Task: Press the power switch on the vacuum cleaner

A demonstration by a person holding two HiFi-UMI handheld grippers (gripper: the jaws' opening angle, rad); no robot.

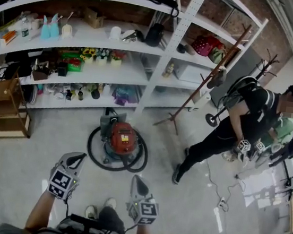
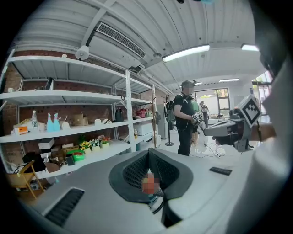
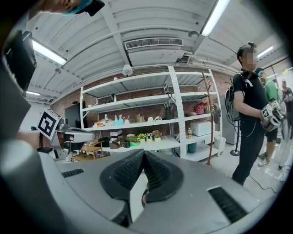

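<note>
in the head view the vacuum cleaner (image 1: 122, 139) sits on the pale floor (image 1: 31, 141) at the middle of the frame, just in front of the white shelving (image 1: 161, 62) that fills the upper half. its body is red-orange, with a black hose (image 1: 91, 156) coiled in a ring around it. the power switch is too small to pick out; it may be somewhere on the top of the red body.

the left gripper (image 1: 78, 157) is at the lower left of centre and the right gripper (image 1: 136, 180) just right of centre. both are held above the floor, point up the frame toward the vacuum cleaner and are well apart from it. in the left gripper view the two ribbed black pads (image 2: 133, 172) meet at their tips with nothing between them. in the right gripper view the jaws are likewise closed tip to tip and empty, with only a narrow wedge of gap lower down.

a second person (image 1: 236, 125) in dark clothes stands at the right of the frame, also holding grippers. a wooden coat stand (image 1: 207, 81) leans between that person and the shelving. a wooden chair (image 1: 1, 104) is at the far left.
</note>
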